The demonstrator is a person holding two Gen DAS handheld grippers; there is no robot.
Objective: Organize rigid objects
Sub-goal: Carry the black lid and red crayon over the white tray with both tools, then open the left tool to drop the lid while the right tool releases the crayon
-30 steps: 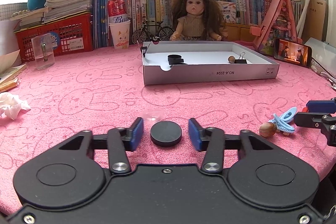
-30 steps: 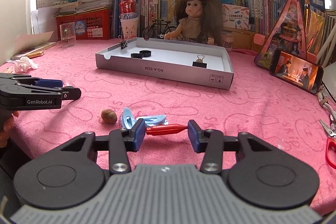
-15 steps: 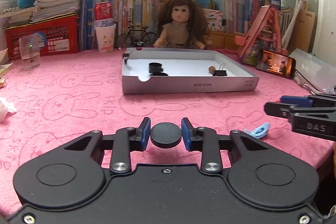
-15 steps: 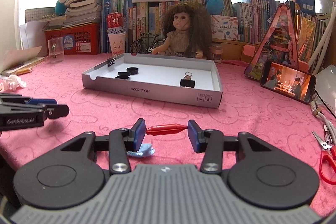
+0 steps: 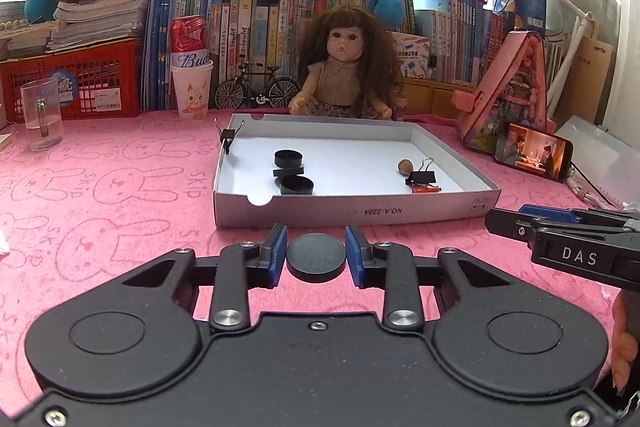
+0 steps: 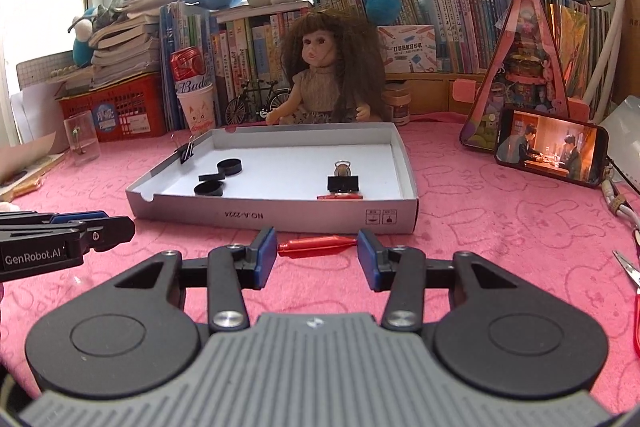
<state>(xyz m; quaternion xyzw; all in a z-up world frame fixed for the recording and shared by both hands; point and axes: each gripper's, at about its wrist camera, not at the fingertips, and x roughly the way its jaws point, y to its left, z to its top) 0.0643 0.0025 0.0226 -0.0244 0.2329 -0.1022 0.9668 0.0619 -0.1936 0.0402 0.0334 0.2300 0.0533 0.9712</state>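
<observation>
Before the white tray's (image 5: pixel 352 213) near wall, left tool (image 5: pixel 316 257) clamps a black disc (image 5: pixel 316 255), right tool (image 6: pixel 317 254) a red clip (image 6: pixel 316 245).

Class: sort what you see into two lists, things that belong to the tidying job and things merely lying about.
Job:
left tongs holding black disc
right tongs holding red clip
white tray

Lying about:
doll
phone
glass mug

A flat round black disc (image 5: pixel 316 257) sits between blue rubber finger pads (image 5: pixel 278 253). The slim glossy red clip (image 6: pixel 318 246) matches a red piece in the shallow grey-and-white cardboard tray (image 5: pixel 354 213). Underneath lies a pink towel cloth (image 5: pixel 108 195) (embossed rabbit outlines, tone on tone).
</observation>
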